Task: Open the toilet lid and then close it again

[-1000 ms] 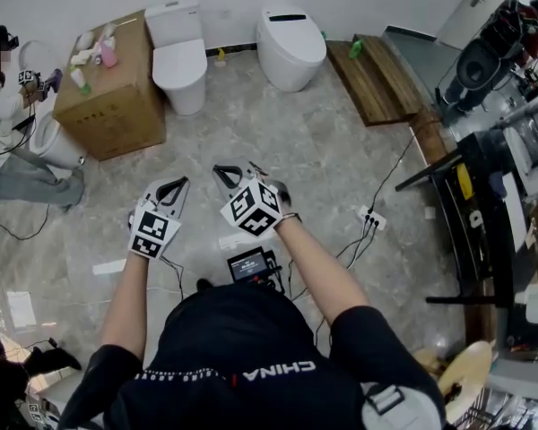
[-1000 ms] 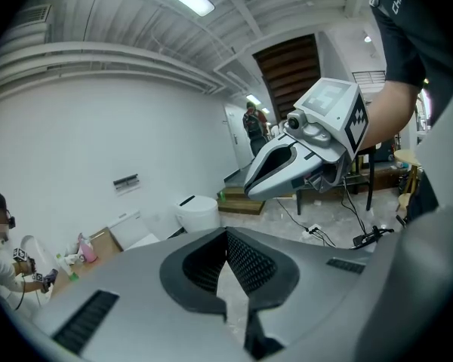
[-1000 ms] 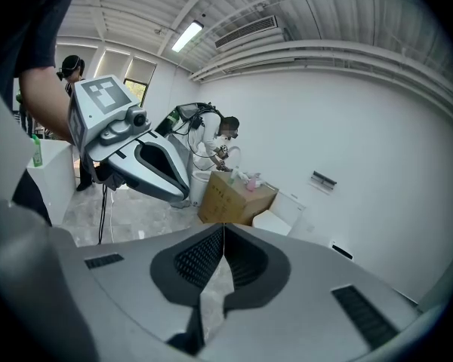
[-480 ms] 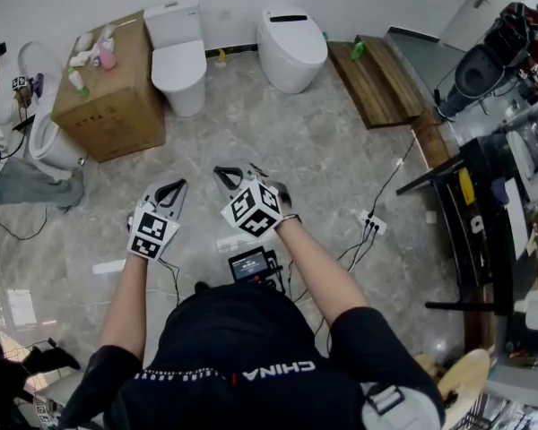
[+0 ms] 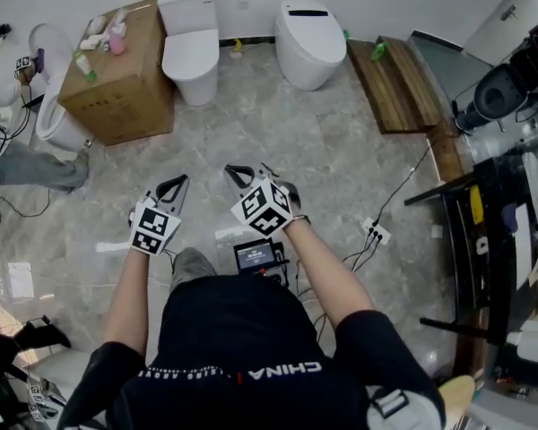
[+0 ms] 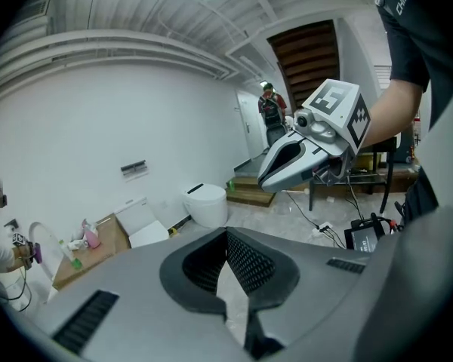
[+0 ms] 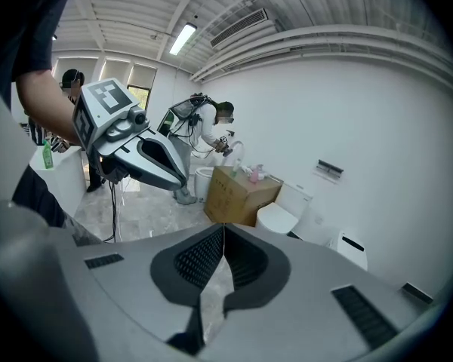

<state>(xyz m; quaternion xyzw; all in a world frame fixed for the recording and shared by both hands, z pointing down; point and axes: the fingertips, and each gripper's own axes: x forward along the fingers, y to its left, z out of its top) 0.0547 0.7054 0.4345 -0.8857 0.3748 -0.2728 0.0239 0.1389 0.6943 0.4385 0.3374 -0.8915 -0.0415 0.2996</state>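
Two white toilets stand against the far wall. The one with a tank has its lid down. The tankless one to its right is closed too. Both grippers hang over the marble floor, well short of the toilets. My left gripper is shut and empty. My right gripper is also shut, holding nothing. Each gripper shows in the other's view: the right gripper and the left gripper.
A cardboard box with bottles on top stands left of the tank toilet. Beside it a person works at a third toilet. Wooden steps lie right. A small screen, cables and a power strip lie on the floor.
Both grippers have advanced a little toward the toilets, still shut. A knee has come into view below them, and the person at the left has slid toward the picture's edge.
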